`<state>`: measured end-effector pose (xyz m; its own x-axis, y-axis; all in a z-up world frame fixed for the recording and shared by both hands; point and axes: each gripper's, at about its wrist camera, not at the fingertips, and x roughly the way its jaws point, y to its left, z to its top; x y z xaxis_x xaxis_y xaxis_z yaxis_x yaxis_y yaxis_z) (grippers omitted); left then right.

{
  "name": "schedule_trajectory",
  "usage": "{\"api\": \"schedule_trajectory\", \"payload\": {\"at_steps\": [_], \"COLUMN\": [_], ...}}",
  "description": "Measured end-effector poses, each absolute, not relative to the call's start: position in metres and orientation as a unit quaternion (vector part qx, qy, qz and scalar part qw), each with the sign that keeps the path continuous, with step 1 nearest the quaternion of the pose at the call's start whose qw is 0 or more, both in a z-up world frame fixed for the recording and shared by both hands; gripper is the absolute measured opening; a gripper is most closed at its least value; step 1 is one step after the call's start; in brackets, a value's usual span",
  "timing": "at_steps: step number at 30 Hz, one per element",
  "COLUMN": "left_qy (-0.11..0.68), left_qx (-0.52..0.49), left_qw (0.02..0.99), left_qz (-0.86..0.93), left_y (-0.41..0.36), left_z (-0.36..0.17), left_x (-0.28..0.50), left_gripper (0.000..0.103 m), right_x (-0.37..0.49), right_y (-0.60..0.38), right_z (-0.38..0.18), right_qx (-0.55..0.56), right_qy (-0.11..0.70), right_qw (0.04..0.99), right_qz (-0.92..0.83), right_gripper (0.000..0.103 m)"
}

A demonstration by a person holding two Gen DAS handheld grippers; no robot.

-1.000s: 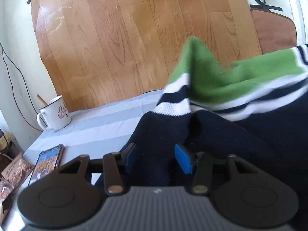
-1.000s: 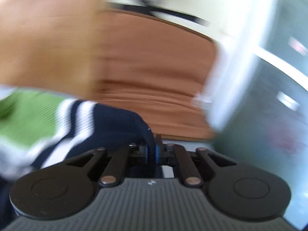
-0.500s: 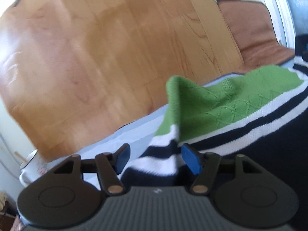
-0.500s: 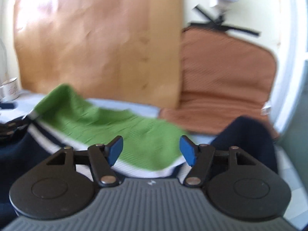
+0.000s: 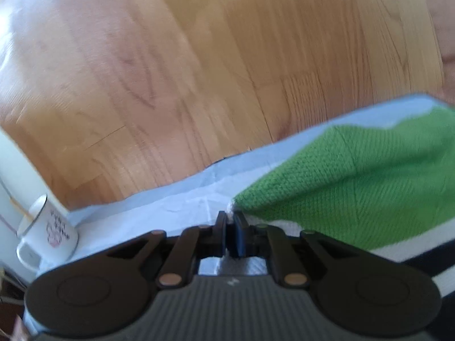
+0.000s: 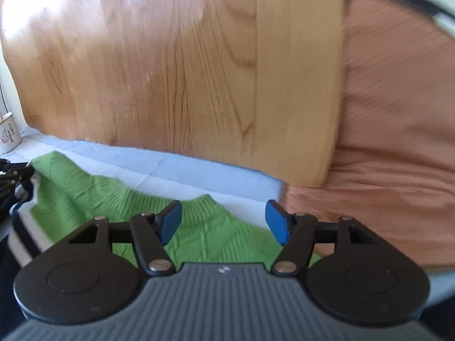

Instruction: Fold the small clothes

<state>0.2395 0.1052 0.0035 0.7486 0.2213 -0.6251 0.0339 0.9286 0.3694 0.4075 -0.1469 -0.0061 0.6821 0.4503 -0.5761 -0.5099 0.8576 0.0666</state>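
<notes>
The left gripper (image 5: 231,228) is pinching the sweater (image 5: 369,187) at the corner of its green part, jaws having just closed. The right gripper (image 6: 223,221) is hovering over the green collar with jaws apart, gripping nothing. The sweater is lying on the pale blue sheet (image 6: 176,170); its navy part is largely cut off. The mug (image 5: 48,234) is blurred.

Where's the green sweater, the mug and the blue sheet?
green sweater (image 5: 355,187), left wrist view, on its green knit.
mug (image 5: 54,230), left wrist view, on its white side.
blue sheet (image 6: 176,167), right wrist view, on bare cloth.
</notes>
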Motion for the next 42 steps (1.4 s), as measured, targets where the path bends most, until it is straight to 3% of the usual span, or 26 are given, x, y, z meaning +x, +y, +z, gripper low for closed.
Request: {"api": "schedule_trajectory", "payload": {"at_steps": [3,4,7,8,14,16,18,20,22,28,35,39,42], "left_qy": [0.357,0.358,0.345,0.336,0.282,0.295,0.326,0.330,0.315,0.293,0.370,0.422,0.426], "left_qx": [0.195,0.191,0.175,0.171,0.150,0.166,0.189,0.190,0.189,0.133,0.018,-0.093,-0.114], "left_qw": [0.913,0.913,0.922,0.926,0.943,0.932,0.915,0.915,0.923,0.947,0.924,0.895,0.891], "left_qz": [0.043,0.038,0.030,0.031,0.092,0.128,0.142,0.129,0.111,-0.006,-0.091,-0.108,-0.106], "left_y": [0.104,0.105,0.114,0.115,0.125,0.123,0.122,0.123,0.125,0.130,0.150,0.170,0.176], "left_z": [-0.003,-0.003,0.007,0.013,0.042,0.031,0.017,0.016,0.023,0.051,0.037,0.020,0.013], "left_x": [0.246,0.247,0.246,0.243,0.238,0.247,0.250,0.231,0.196,0.071,-0.025,-0.044,-0.053], "left_gripper": [0.008,0.008,0.007,0.007,0.007,0.019,0.024,0.024,0.026,0.046,0.058,0.063,0.064], "right_x": [0.428,0.429,0.414,0.407,0.389,0.390,0.391,0.377,0.349,0.214,0.059,-0.003,-0.018], "right_y": [-0.134,-0.131,-0.127,-0.125,-0.136,-0.122,-0.105,-0.108,-0.137,-0.267,-0.321,-0.337,-0.331], "right_z": [-0.024,-0.029,-0.023,-0.017,0.033,0.026,0.009,0.003,0.012,0.023,-0.023,-0.040,-0.045], "right_qx": [-0.065,-0.071,-0.082,-0.096,-0.040,-0.056,-0.104,-0.119,-0.072,0.065,0.140,0.184,0.197], "right_qy": [0.341,0.352,0.341,0.330,0.201,0.189,0.213,0.223,0.224,0.246,0.350,0.367,0.369], "right_qw": [0.896,0.890,0.888,0.893,0.941,0.947,0.945,0.943,0.941,0.918,0.874,0.854,0.847], "right_qz": [0.276,0.282,0.298,0.290,0.270,0.255,0.225,0.215,0.245,0.305,0.306,0.319,0.329], "right_gripper": [0.069,0.065,0.015,0.014,0.014,0.017,0.028,0.030,0.032,0.044,0.045,0.046,0.050]}}
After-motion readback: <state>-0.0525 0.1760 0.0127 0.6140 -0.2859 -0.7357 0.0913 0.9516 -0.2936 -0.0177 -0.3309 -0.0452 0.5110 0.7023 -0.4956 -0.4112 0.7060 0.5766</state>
